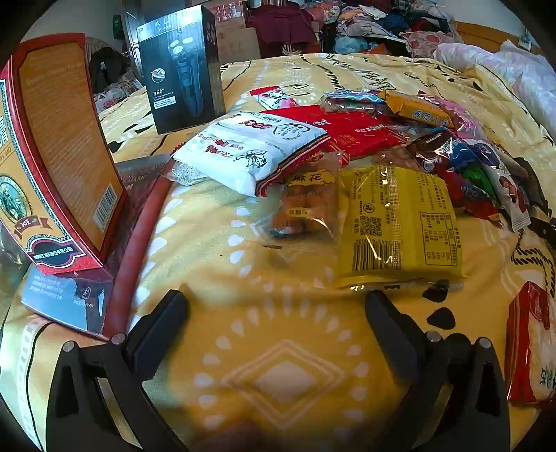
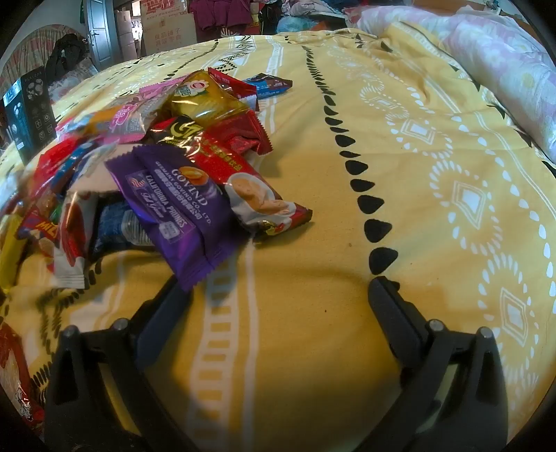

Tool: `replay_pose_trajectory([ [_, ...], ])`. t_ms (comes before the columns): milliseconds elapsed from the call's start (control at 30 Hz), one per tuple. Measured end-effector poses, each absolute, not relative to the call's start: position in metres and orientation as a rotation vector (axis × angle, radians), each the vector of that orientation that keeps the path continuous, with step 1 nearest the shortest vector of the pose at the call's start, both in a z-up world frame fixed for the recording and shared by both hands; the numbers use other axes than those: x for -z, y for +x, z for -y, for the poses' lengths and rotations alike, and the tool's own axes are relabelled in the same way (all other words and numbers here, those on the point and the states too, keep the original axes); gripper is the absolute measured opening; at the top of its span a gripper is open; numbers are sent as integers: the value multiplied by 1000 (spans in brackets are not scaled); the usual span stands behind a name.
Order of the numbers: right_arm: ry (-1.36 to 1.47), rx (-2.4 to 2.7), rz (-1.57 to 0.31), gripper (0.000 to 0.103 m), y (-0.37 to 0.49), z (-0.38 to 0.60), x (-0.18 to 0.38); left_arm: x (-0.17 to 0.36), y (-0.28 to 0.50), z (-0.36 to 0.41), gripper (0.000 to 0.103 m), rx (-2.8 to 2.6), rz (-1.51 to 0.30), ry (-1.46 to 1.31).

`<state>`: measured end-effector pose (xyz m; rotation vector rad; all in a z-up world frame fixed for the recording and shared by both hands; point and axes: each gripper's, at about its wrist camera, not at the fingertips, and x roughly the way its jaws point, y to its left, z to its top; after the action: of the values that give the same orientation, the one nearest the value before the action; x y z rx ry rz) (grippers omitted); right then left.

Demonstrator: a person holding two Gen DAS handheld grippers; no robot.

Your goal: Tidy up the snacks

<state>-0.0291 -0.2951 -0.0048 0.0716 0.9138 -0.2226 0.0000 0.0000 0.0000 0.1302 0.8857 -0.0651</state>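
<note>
Left tongs point(image 1: 276, 306) gape empty over the bed point(image 1: 278, 347), just short of the yellow packet point(image 1: 399, 222), probably the next pick. Right tongs point(image 2: 278, 293) are likewise spread and empty, left finger touching the purple prune packet point(image 2: 173, 208) at the snack pile's edge.

This is a lived-in bedroom in a home: everything lies on a bed point(image 2: 399, 114) spread with a yellow patterned cover, with a pink floral quilt point(image 2: 500, 59) bunched along its far side. Behind the bed, heaps of clothes point(image 1: 375, 24) are piled up, cardboard cartons point(image 2: 166, 24) are stacked against the wall, and a grey room door point(image 2: 99, 33) stands in the corner. Household goods sit on the cover too, among them a black shaver box point(image 1: 180, 66) and a red and gold gift box point(image 1: 55, 146).
</note>
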Motion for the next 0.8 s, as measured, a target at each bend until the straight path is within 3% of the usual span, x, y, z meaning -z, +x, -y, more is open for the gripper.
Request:
replay_pose_trajectory([
  [800,72,223,-914,103,-29,295,5,0,-4,0,103,66,-883,132],
])
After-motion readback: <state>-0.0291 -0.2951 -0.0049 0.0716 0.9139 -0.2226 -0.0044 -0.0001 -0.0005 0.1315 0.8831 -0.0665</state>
